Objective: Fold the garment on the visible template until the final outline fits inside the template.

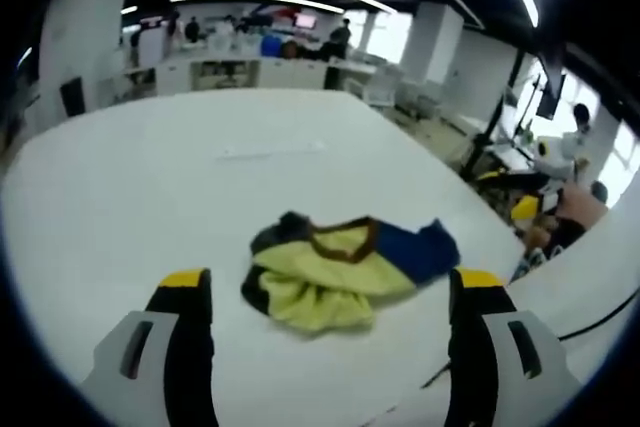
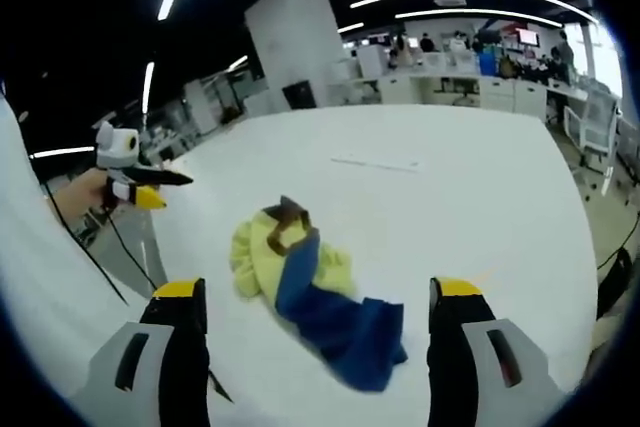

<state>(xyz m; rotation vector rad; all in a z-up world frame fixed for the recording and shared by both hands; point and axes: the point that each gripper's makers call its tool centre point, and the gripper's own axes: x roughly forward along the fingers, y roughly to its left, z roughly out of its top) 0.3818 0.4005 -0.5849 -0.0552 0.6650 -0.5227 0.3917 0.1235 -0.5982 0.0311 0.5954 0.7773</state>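
One broad white desk (image 1: 150,177) takes up most of both views, its pale top running from the lower frame up to a row of white office counters (image 1: 250,72) across the upper part of the left gripper view. A faint pale strip (image 1: 270,151) lies on the desk above centre in that view.

Crumpled on the desk sits the yellow and blue fabric garment with a brown collar (image 1: 340,269), just below centre in the left gripper view and lying between that view's two jaws without touching either. In the right gripper view the same garment (image 2: 310,292) lies at lower centre, its yellow part toward the left and its blue part trailing to the lower right.

At the bottom of the left gripper view the left claw (image 1: 330,287), grey with black jaws and yellow tips, stands wide apart and has hold of nothing. At the bottom of the right gripper view the right claw (image 2: 318,297) is likewise spread wide and empty, with the garment between its jaws.

At mid-left of the right gripper view, a hand (image 2: 80,195) holds the other claw, seen small.
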